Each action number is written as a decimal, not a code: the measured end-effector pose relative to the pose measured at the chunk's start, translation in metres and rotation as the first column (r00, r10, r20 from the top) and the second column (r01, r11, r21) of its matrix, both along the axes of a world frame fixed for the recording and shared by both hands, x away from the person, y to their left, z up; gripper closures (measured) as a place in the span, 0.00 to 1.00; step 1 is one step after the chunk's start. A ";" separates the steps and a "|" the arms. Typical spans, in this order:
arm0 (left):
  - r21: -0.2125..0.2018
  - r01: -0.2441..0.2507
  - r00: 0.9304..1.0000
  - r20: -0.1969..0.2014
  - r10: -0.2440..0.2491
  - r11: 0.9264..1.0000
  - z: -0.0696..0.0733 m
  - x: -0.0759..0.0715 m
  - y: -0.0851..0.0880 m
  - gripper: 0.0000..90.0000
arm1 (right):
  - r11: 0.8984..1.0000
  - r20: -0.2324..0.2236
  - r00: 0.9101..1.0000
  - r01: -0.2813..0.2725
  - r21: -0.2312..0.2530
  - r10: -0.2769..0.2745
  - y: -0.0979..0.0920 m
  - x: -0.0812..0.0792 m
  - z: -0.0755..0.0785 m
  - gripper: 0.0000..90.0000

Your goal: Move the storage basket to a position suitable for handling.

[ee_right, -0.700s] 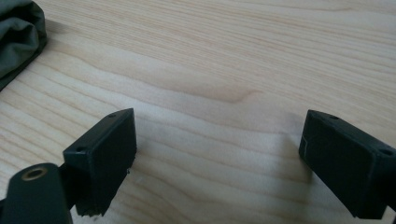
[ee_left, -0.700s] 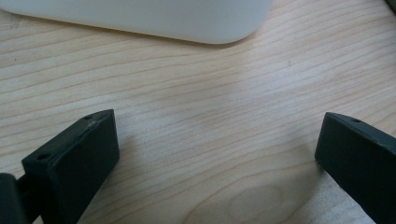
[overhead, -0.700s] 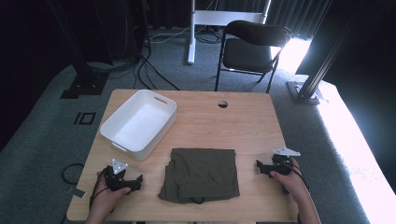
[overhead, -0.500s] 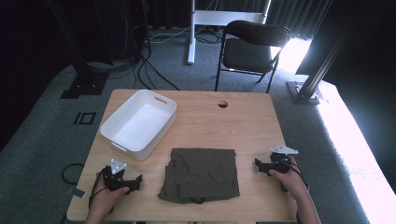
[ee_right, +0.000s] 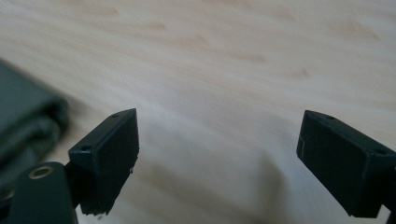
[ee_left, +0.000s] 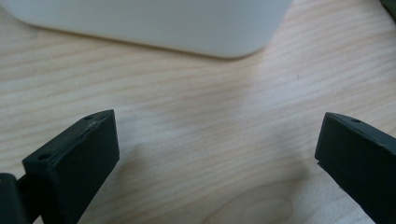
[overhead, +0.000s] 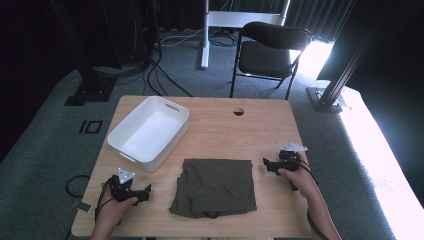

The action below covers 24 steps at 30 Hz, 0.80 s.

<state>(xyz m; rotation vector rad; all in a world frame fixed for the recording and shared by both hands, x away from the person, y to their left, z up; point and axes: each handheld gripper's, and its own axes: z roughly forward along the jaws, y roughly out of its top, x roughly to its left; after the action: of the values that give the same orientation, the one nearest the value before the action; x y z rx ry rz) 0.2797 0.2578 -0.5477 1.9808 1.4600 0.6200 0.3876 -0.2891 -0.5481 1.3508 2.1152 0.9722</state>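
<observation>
Lying flat between both grippers, the folded olive cloth has the right gripper nearer than the left gripper; both jaws gape wide, empty.

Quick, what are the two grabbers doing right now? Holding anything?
Left gripper: open, holding nothing, above bare table.
Right gripper: open, holding nothing, beside the folded cloth.

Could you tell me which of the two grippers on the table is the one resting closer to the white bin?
The left gripper: it sits just below the white bin, while the right gripper lies across the folded olive cloth.
</observation>
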 end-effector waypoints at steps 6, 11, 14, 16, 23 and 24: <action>-0.006 -0.007 1.000 0.028 0.008 1.000 0.007 0.001 -0.003 0.01 | 0.999 0.022 0.999 -0.036 0.007 0.036 0.017 0.017 0.010 0.15; -0.011 -0.023 0.999 0.035 0.024 1.000 0.012 0.001 -0.002 0.01 | 0.996 0.049 0.995 -0.090 0.018 0.089 0.041 0.035 0.024 0.15; -0.024 -0.031 0.998 0.052 0.033 0.999 0.018 0.002 -0.001 0.01 | 0.992 0.061 0.991 -0.122 0.018 0.120 0.054 0.043 0.031 0.15; -0.026 -0.034 0.997 0.065 0.036 0.999 0.024 0.003 0.000 0.01 | 0.990 0.064 0.989 -0.137 0.017 0.135 0.064 0.047 0.035 0.15; -0.047 -0.043 0.993 0.109 0.048 0.998 0.041 0.007 -0.001 0.01 | 0.981 0.096 0.977 -0.192 0.020 0.189 0.100 0.065 0.053 0.15; -0.052 -0.046 0.992 0.115 0.052 0.998 0.043 0.007 -0.001 0.01 | 0.979 0.097 0.975 -0.201 0.022 0.198 0.106 0.067 0.055 0.15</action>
<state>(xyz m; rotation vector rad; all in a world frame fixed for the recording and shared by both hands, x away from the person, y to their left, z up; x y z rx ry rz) 0.2868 0.2572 -0.5044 1.8445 1.4432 0.7015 0.4550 -0.1834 -0.4926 1.0985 2.2025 1.1302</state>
